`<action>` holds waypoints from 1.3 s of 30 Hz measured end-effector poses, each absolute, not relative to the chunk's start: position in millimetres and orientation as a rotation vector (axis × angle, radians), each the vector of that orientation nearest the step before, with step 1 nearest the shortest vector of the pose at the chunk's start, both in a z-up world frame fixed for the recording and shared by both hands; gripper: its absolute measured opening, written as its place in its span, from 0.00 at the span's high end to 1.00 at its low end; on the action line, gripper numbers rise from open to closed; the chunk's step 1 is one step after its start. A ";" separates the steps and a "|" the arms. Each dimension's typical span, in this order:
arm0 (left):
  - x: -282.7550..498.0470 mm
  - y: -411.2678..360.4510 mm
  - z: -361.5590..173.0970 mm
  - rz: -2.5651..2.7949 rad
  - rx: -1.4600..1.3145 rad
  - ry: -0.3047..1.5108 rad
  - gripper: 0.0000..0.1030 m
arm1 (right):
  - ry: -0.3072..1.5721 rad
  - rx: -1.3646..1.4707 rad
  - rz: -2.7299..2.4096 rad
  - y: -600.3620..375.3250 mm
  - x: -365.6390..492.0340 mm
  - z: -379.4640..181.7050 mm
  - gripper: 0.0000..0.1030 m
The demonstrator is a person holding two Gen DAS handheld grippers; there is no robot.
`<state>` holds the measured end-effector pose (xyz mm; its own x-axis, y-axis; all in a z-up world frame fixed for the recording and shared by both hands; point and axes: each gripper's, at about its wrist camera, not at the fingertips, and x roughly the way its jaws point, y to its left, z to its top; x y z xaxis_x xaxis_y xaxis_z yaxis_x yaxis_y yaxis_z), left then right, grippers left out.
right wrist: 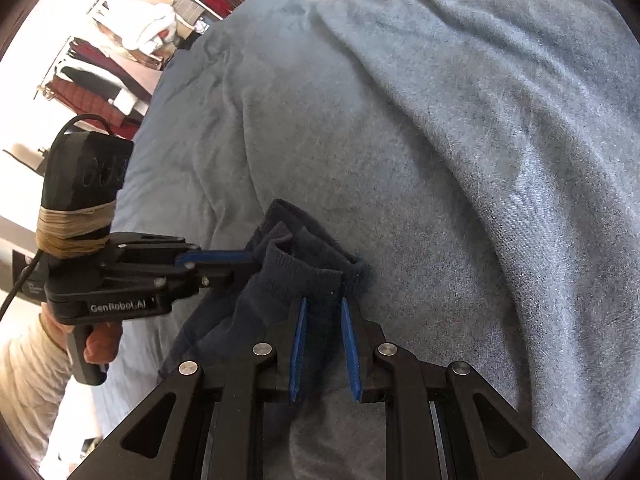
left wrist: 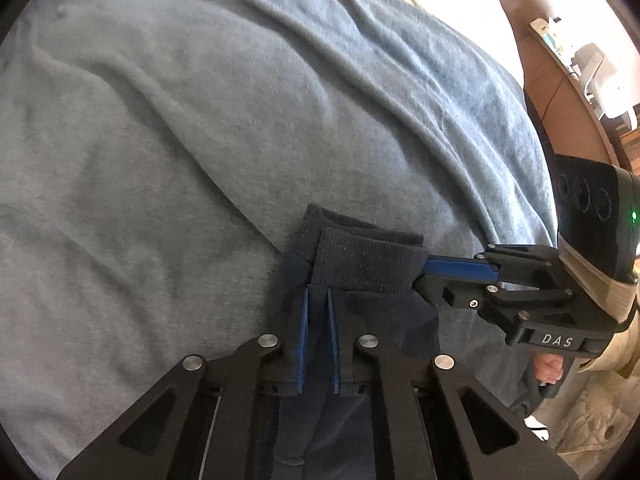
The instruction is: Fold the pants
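Observation:
Dark navy pants [left wrist: 360, 264] lie on a grey-blue blanket, with two ribbed leg cuffs stacked at the near edge; they also show in the right wrist view [right wrist: 304, 276]. My left gripper [left wrist: 318, 292] is shut on the pants fabric just below the cuffs. It appears from the side in the right wrist view [right wrist: 244, 260], pinching the cuffs' left edge. My right gripper [right wrist: 324, 300] is shut on the cuff fabric, blue pads pressed into it. It shows from the side in the left wrist view [left wrist: 424, 270], clamped on the cuffs' right edge.
The grey-blue blanket [left wrist: 200, 140] covers the bed, wrinkled in long ridges; it fills the right wrist view [right wrist: 480, 160]. Shelves with folded clothes [right wrist: 120, 48] stand beyond the bed's left side. A wooden edge with white devices [left wrist: 592, 80] lies at right.

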<state>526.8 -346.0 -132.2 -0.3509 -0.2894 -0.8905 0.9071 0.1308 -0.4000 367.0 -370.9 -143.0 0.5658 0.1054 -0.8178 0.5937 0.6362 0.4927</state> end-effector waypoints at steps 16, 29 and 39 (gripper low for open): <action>523.1 -347.2 -120.4 -1.408 0.702 1.251 0.90 | 0.924 0.942 -0.339 -383.4 367.5 -153.2 0.81; 519.6 -354.4 -128.4 -1.394 0.700 1.229 0.90 | 0.870 0.850 -0.419 -378.3 363.4 -126.6 0.92; 533.8 -350.2 -114.2 -1.327 0.702 1.188 0.67 | 0.884 0.889 -0.446 -390.5 356.9 -136.9 0.71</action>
<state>533.8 -350.2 -114.2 -0.1569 -0.3484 -0.9241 0.9569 0.1780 -0.2296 356.9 -390.5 -136.9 0.5777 0.0129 -0.8161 0.6639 0.5744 0.4790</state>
